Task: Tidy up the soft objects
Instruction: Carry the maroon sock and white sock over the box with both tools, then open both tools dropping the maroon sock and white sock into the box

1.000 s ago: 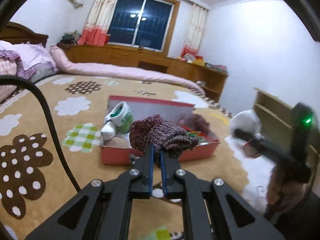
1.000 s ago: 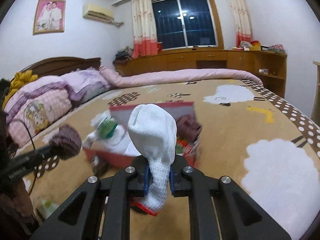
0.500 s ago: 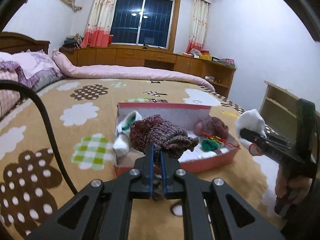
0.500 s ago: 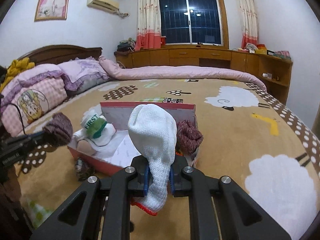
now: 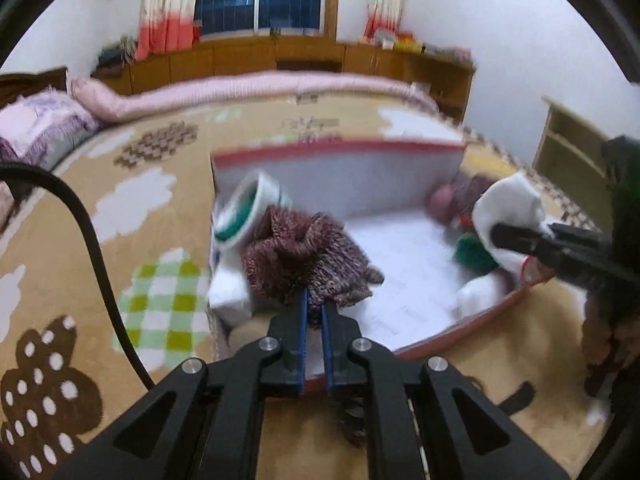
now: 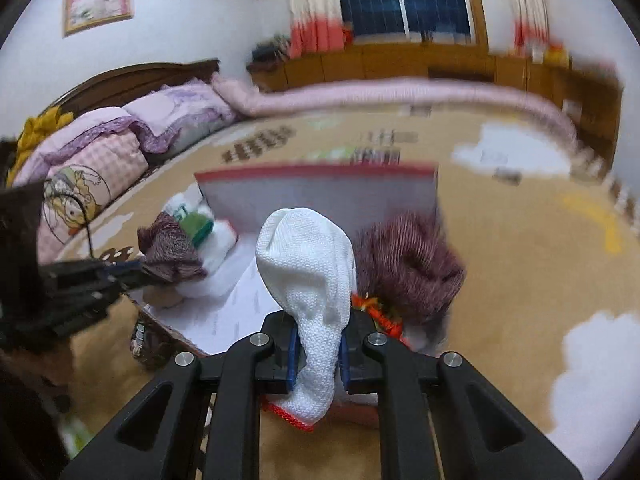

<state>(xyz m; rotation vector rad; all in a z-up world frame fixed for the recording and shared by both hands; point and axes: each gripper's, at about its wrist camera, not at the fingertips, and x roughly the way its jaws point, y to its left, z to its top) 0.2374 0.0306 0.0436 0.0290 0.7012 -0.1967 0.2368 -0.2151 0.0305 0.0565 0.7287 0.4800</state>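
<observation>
My left gripper (image 5: 313,308) is shut on a maroon knitted sock (image 5: 304,256) and holds it over the left end of a red-rimmed box (image 5: 340,148) on the bed. My right gripper (image 6: 318,332) is shut on a white sock (image 6: 308,264) with a red cuff, over the box's (image 6: 316,172) near edge. The right gripper and white sock also show at the right of the left wrist view (image 5: 508,216). The box holds a white-and-green rolled sock (image 5: 244,212), another maroon knit (image 6: 408,268) and a green item (image 5: 472,252).
The box sits on a tan blanket with cloud and spot patterns (image 5: 160,200). Pillows (image 6: 100,160) and a headboard lie to the left. A rolled pink quilt (image 5: 248,88) runs along the far side. A black cable (image 5: 96,248) crosses the left. Wooden cabinets stand behind.
Both grippers have moved forward and closer to the box, which now looms larger. Each still holds its sock. The views are blurred from motion.
</observation>
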